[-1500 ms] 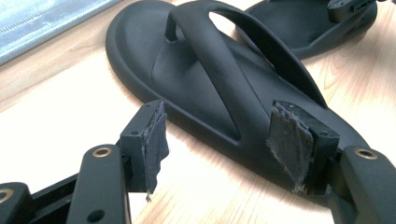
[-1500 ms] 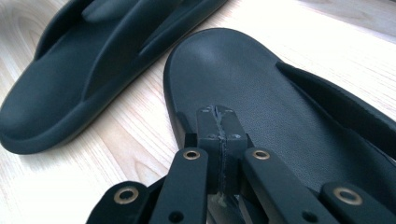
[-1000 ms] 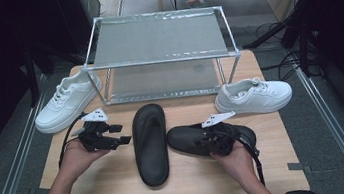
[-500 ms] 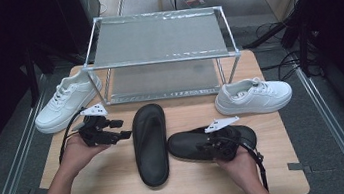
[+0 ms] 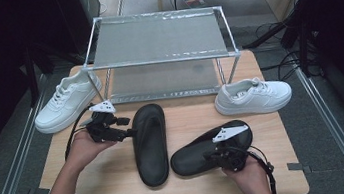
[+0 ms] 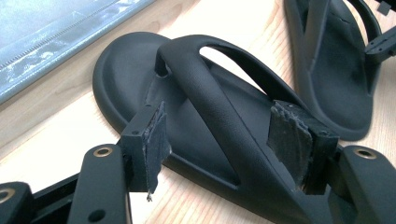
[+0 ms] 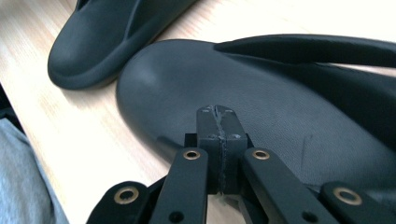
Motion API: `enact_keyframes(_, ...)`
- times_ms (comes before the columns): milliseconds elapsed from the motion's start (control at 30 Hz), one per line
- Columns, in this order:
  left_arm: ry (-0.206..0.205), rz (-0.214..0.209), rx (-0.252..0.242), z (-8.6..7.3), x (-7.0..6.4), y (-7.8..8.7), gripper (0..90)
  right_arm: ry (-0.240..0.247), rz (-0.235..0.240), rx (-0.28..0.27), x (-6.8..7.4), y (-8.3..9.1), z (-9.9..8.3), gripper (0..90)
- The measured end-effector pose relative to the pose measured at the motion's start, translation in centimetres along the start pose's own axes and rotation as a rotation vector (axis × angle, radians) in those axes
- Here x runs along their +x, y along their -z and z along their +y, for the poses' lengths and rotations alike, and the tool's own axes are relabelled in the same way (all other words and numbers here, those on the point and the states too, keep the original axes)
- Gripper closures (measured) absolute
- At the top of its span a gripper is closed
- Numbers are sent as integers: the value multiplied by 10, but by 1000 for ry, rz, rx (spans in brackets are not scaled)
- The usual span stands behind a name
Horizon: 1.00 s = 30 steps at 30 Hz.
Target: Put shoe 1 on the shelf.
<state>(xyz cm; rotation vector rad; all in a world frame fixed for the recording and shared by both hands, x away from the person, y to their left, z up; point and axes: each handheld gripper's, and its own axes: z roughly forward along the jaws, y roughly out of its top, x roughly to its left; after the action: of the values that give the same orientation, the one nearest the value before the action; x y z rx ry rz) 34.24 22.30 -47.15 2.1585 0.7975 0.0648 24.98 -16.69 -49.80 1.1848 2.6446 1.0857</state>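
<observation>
Your left claw (image 6: 219,144) gapes wide astride one black sandal's strap (image 6: 210,93); your right claw (image 7: 219,140) sits pressed shut over the other sandal (image 7: 280,107).

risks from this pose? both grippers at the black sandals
Left gripper stands open astride the strap of the upright black rubber flip-flop; closing off-centre could let the rounded strap slip out. Right gripper is shut over the angled black rubber flip-flop, seemingly gripping nothing; a lift may fail.
</observation>
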Motion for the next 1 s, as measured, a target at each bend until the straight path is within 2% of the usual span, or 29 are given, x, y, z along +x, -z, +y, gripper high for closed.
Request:
enact_keyframes(100, -1, -2, -1, 1, 0, 0, 377, -11, 4, 8, 0, 5, -6, 900)
enact_keyframes(200, 0, 0, 4, 1, 0, -1, 377, -2, 4, 21, 1, 8, -8, 900)
enact_keyframes(300, 2, -1, 2, 0, 0, -1, 377, -13, -4, -30, -2, 18, -3, 900)
enact_keyframes(367, -2, 1, 3, 0, 0, -1, 377, -17, -9, -46, -4, 22, -2, 900)
enact_keyframes(467, -2, 2, 4, 0, 0, -1, 377, -39, -27, -89, -14, 34, 1, 900)
enact_keyframes(500, 0, 3, 5, -1, 0, -1, 377, -53, -44, -109, -21, 41, 1, 900)
enact_keyframes(533, 4, 0, 3, -1, 0, -1, 377, -53, -44, -109, -21, 41, 1, 900)
enact_keyframes(633, 4, 3, 5, -1, 0, -1, 377, -82, -79, -146, -36, 54, 1, 900)
enact_keyframes(667, 5, 4, 6, -1, 0, -1, 377, -82, -79, -146, -36, 54, 1, 900)
enact_keyframes(700, 3, 6, 7, -1, 0, -1, 377, -103, -99, -158, -45, 59, 0, 900)
enact_keyframes(867, -1, 6, 13, -2, -1, -1, 377, -129, -142, -147, -60, 64, -3, 900)
enact_keyframes(900, -1, 5, 13, -2, -1, -1, 376, -159, -151, -137, -68, 64, -5, 900)
enact_keyframes(1000, 1, 6, 12, -2, -1, -1, 376, -173, -158, -130, -72, 63, -5, 900)
